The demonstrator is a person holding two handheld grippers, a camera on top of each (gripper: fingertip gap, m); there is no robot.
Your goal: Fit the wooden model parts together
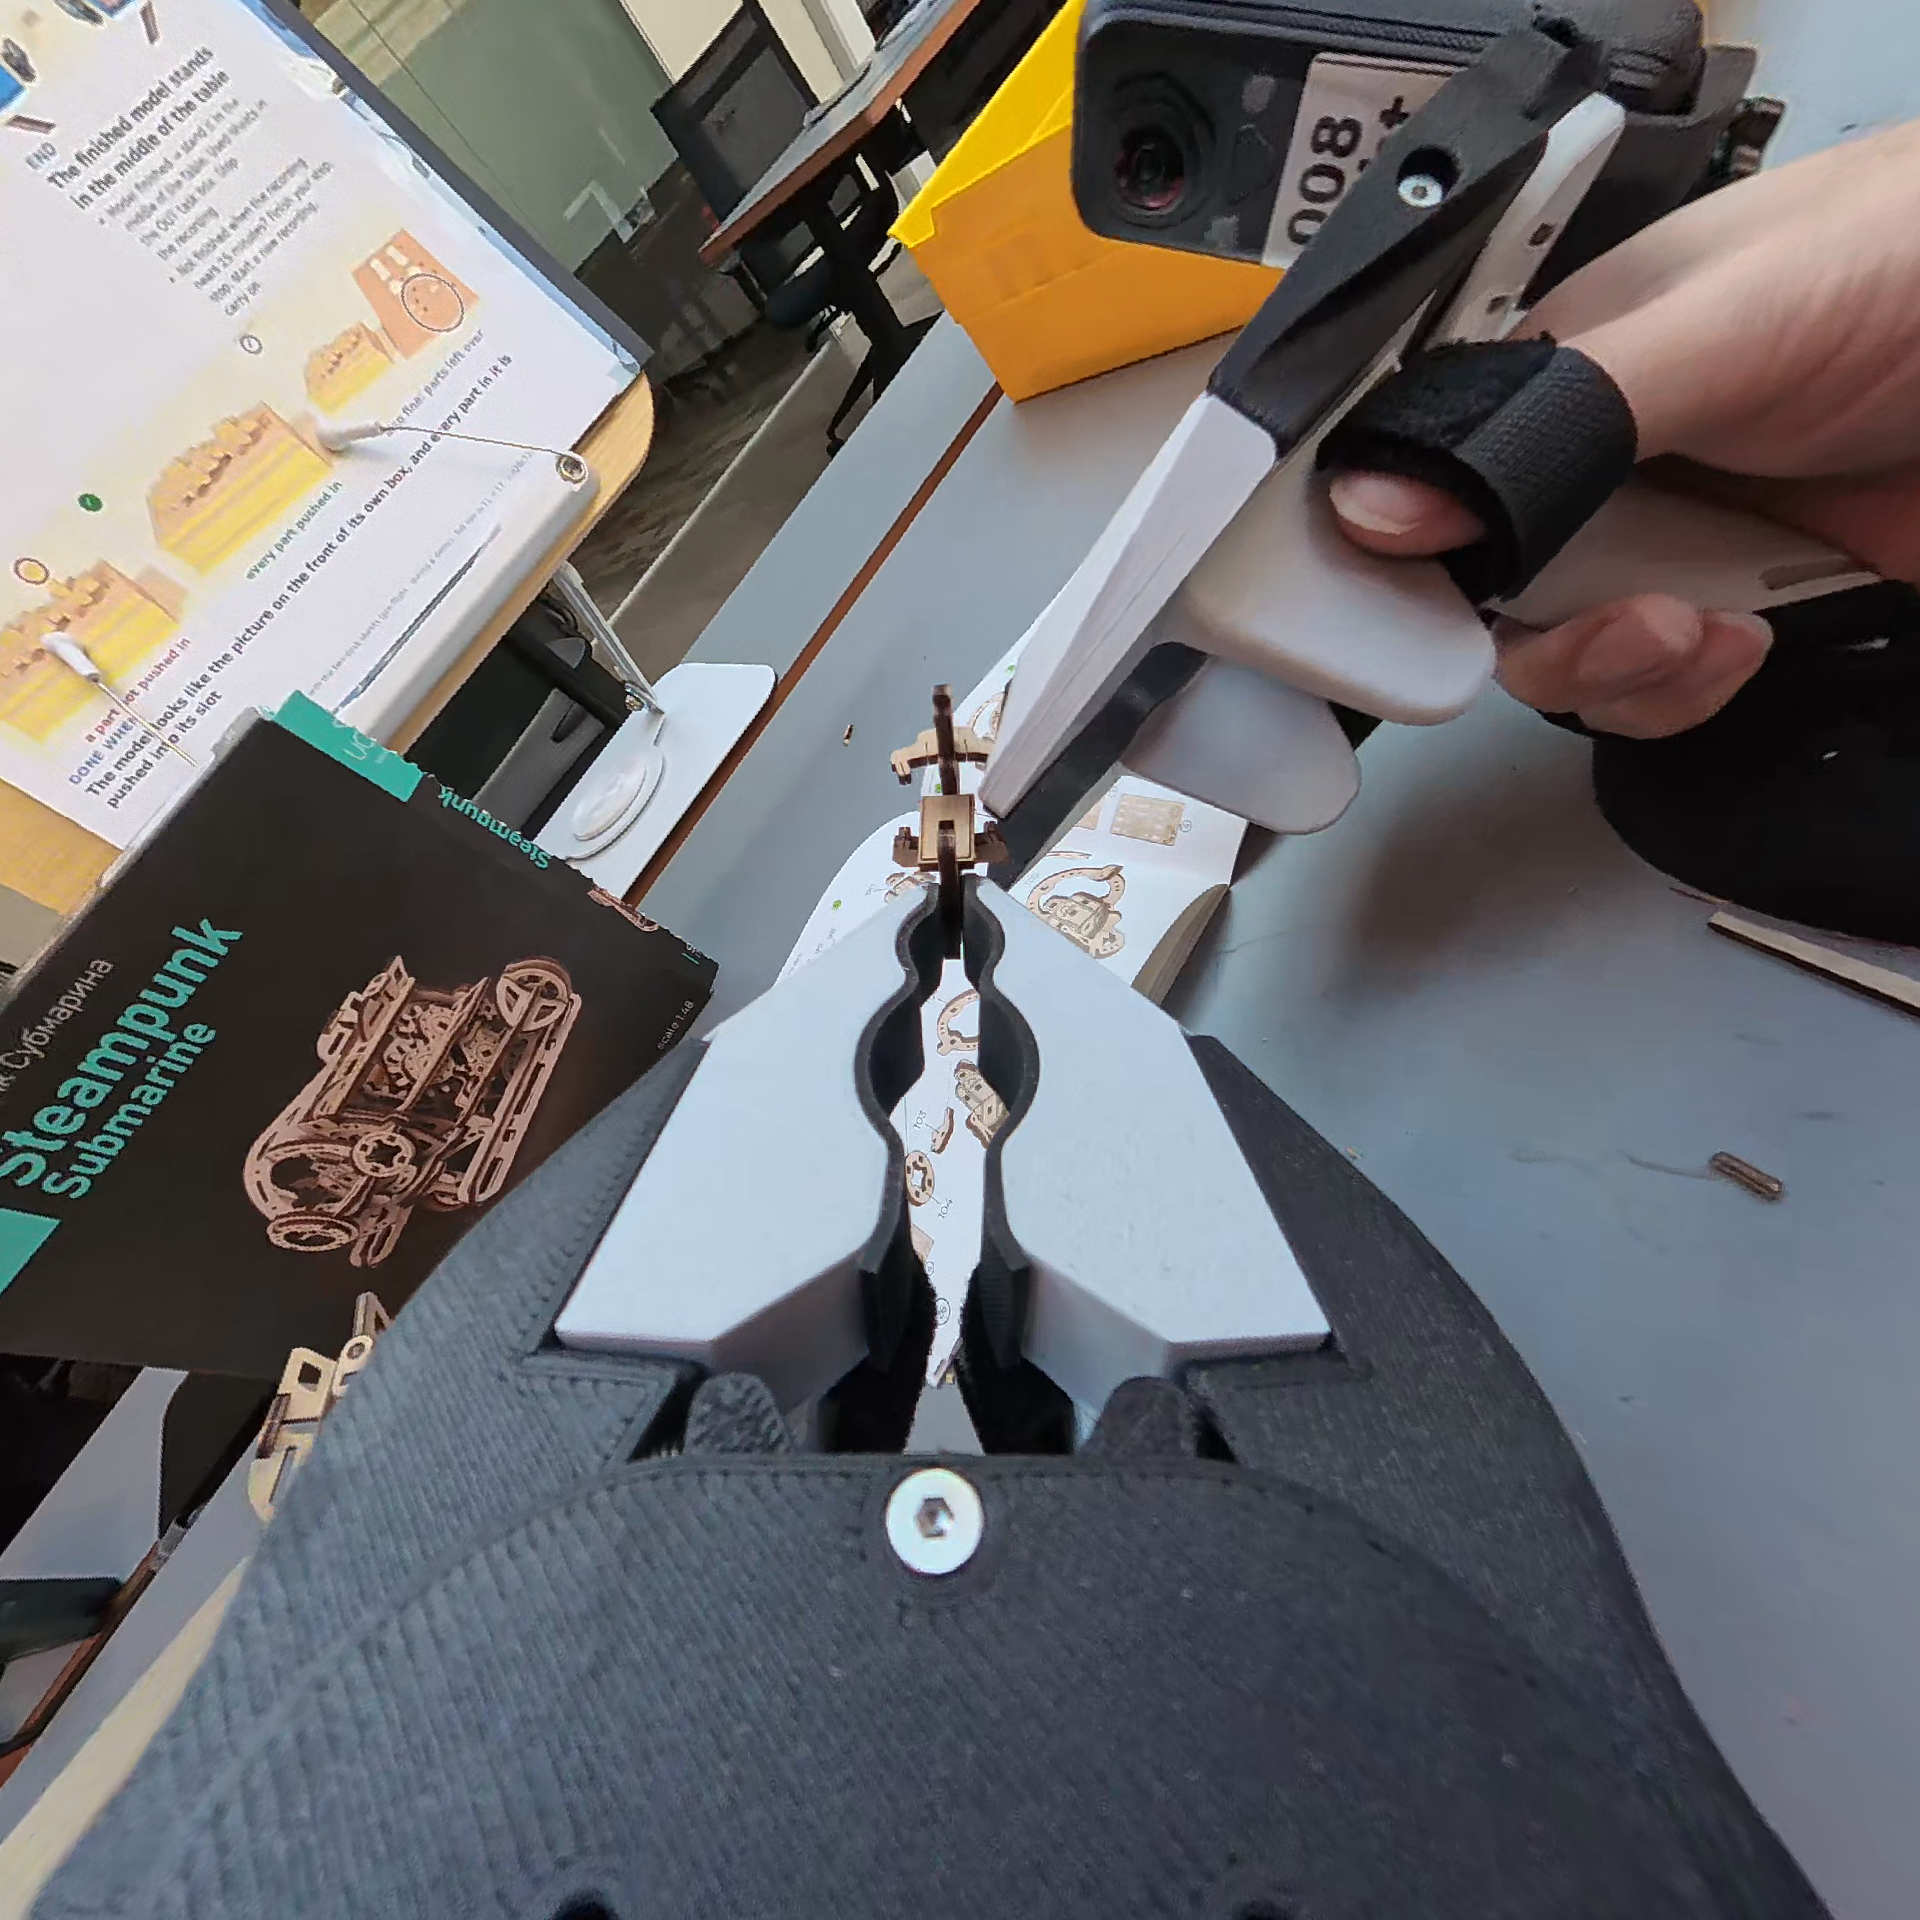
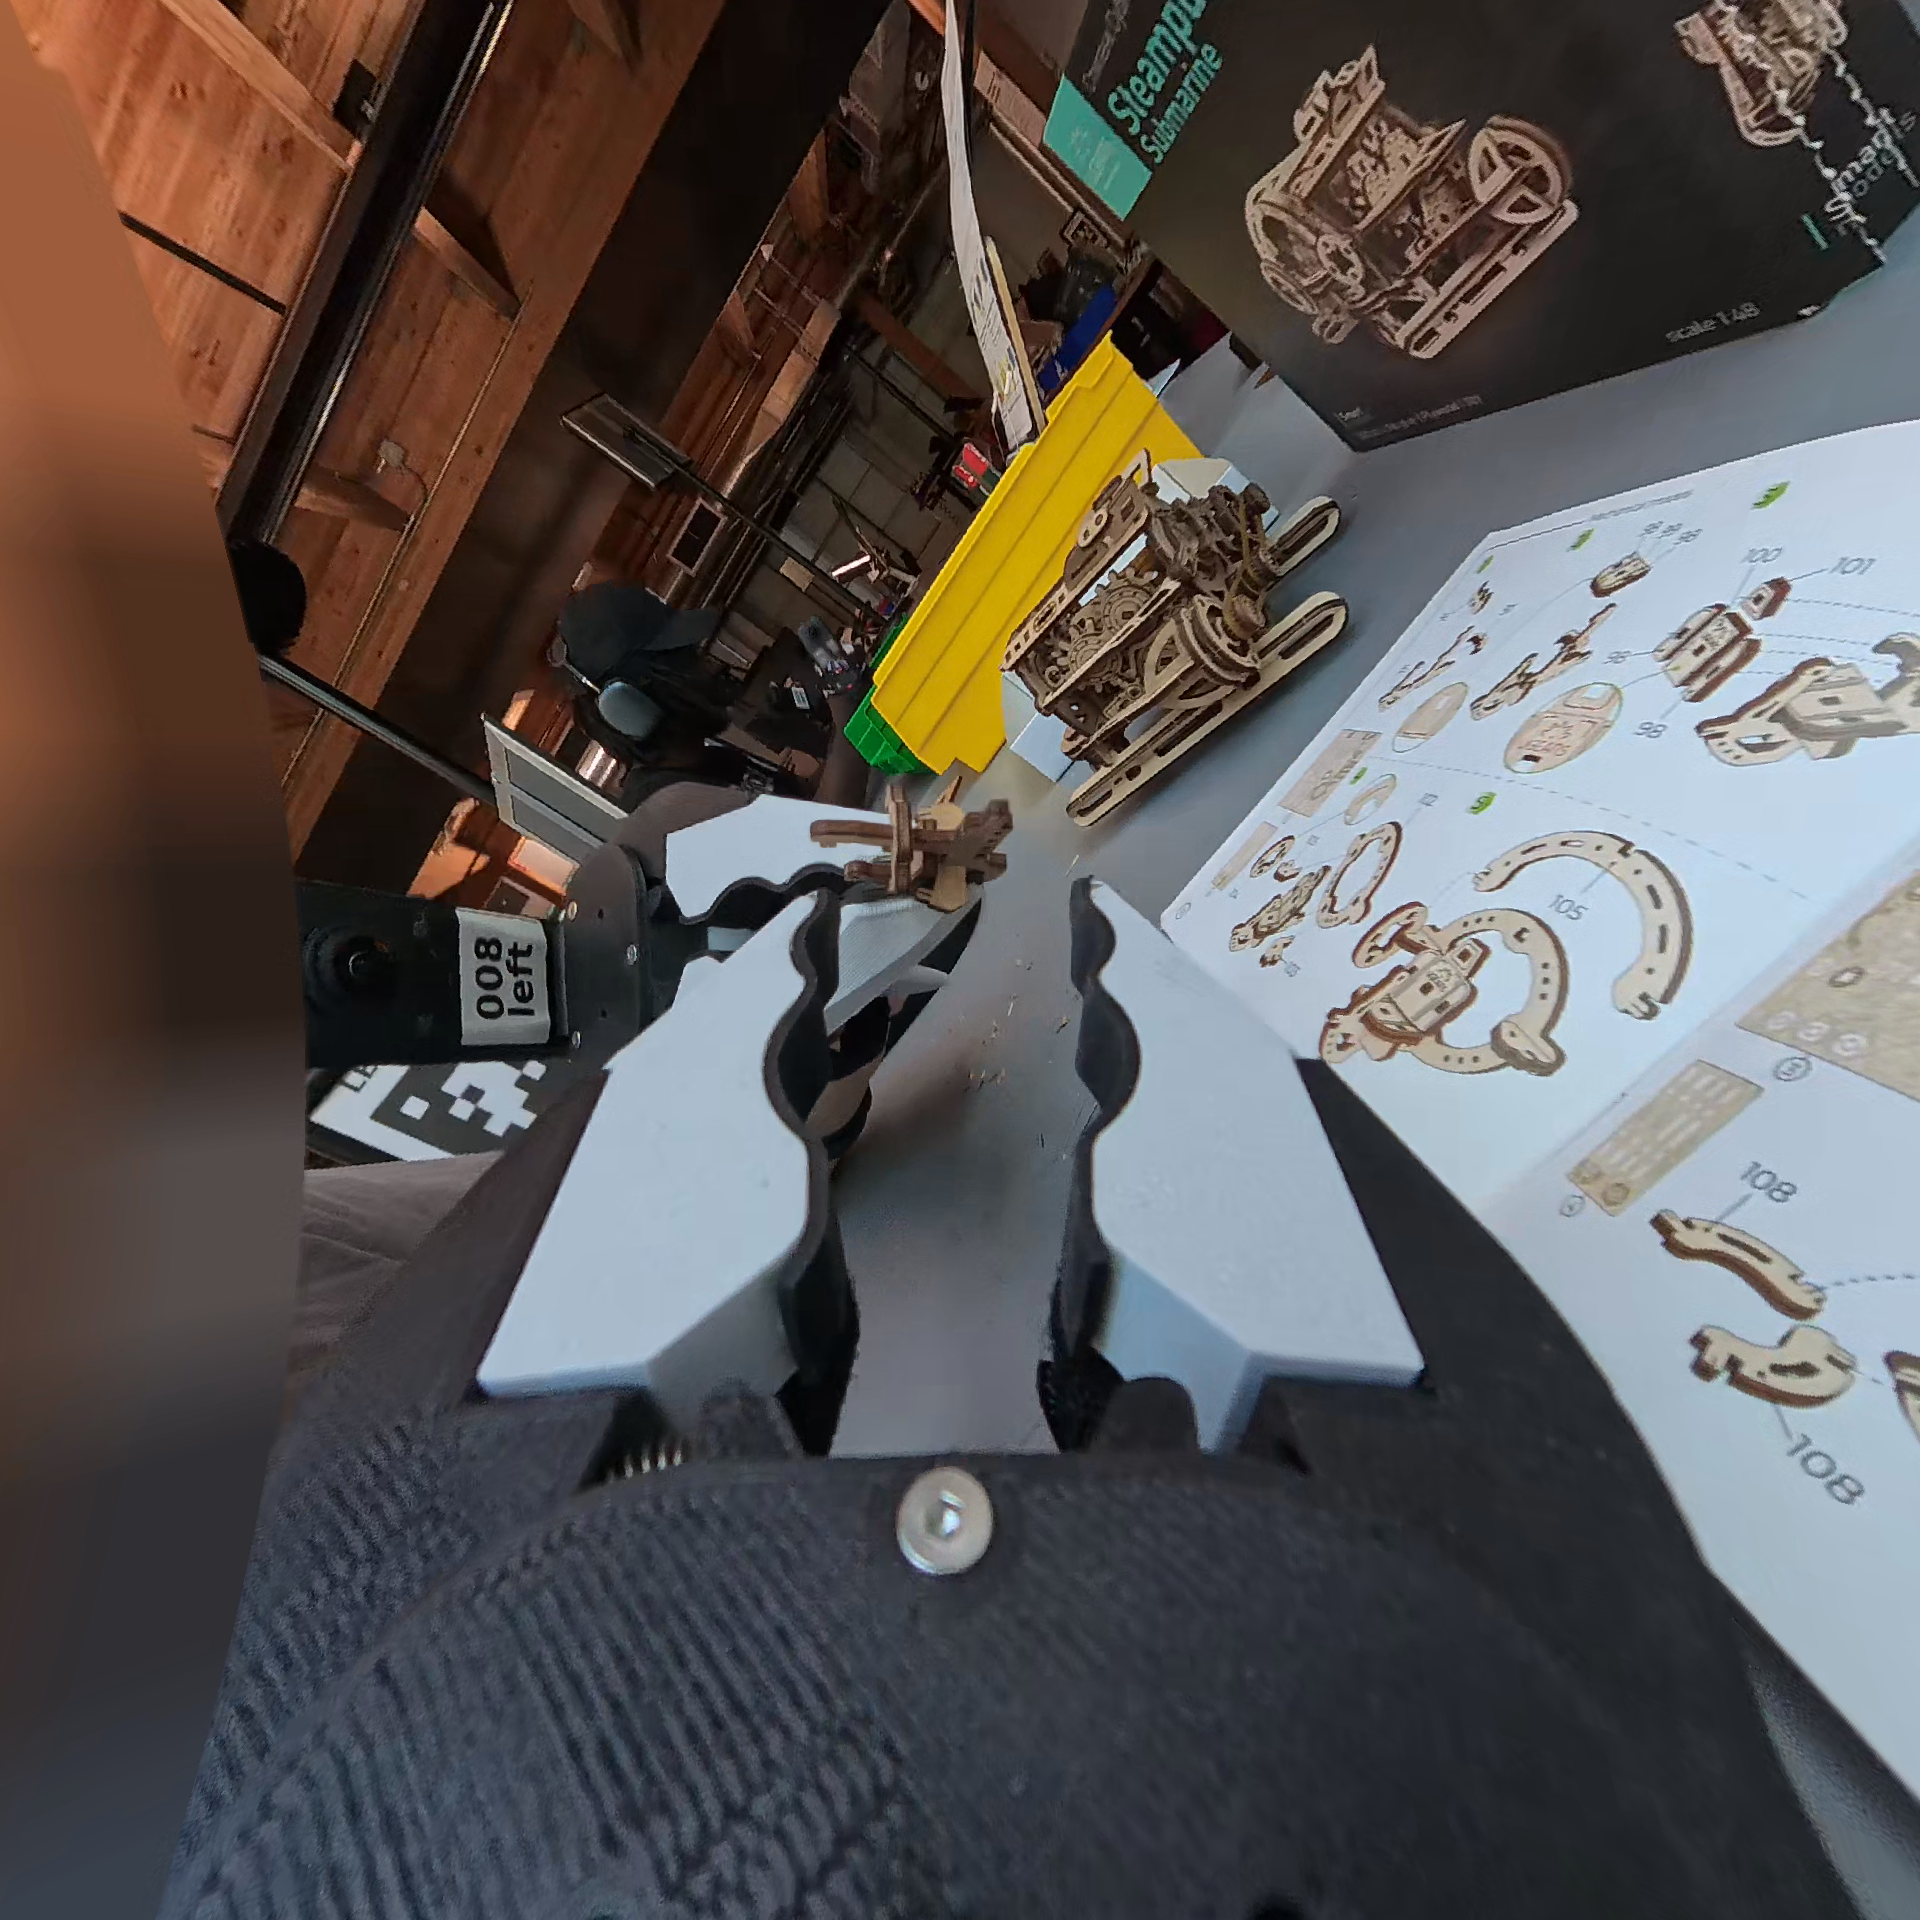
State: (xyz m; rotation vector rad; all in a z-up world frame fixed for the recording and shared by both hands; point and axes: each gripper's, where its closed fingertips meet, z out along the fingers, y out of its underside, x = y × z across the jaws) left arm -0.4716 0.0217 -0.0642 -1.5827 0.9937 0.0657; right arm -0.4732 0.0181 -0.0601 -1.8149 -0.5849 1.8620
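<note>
Between the tips of the left gripper (image 1: 943,914), clamped together on its lower tab, one small wooden sub-assembly (image 1: 943,805) stands up off the table (image 1: 1507,1039), its long axis running straight out from the fingers. One right gripper (image 2: 951,904), fingers apart and empty, sits just beside it, nearer than the one built model (image 2: 1164,623); closing in sideways looks next.

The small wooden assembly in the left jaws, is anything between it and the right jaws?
Nothing visible: the small wooden assembly, pinched by the left gripper, sits just past the open right gripper, with only bare grey table between.
</note>
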